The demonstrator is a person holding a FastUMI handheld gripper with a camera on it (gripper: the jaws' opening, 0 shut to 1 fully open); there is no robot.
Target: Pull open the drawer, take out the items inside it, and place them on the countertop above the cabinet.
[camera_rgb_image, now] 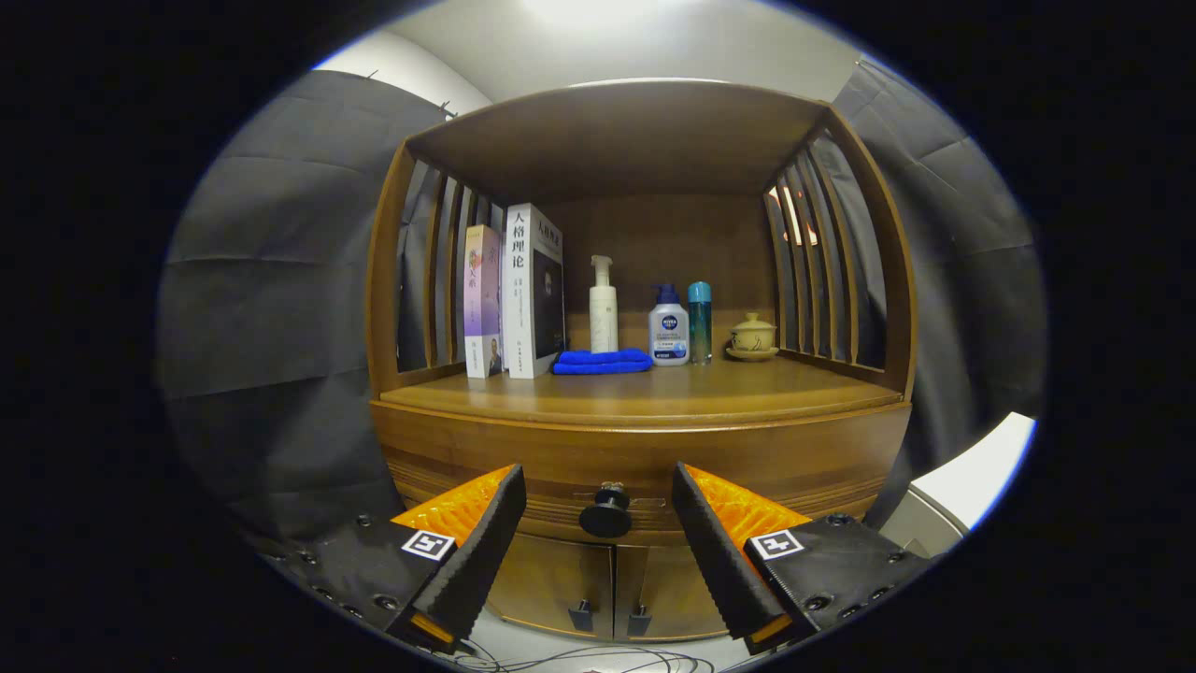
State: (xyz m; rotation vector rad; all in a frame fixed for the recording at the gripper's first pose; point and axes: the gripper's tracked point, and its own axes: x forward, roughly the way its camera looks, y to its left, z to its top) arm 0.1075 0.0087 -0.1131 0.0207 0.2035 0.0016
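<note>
Wooden drawer (pixel 645 486) shut, its knob (pixel 605 512) between the level, spread fingers (pixel 486 533).

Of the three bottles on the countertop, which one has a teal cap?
The slim bottle nearest the lidded cup; the other two are white pump bottles. The open gripper faces the drawer knob.

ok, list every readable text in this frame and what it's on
"人格理论": spine of the white book.
"NIVEA": badge on the blue-capped pump bottle.
Too small or blurred: the pink book, the small print on the white book, the tall white pump bottle, the teal bottle.
No words: the square coded markers on the hand-held gripper, open, fingers either side of the drawer knob.
</note>
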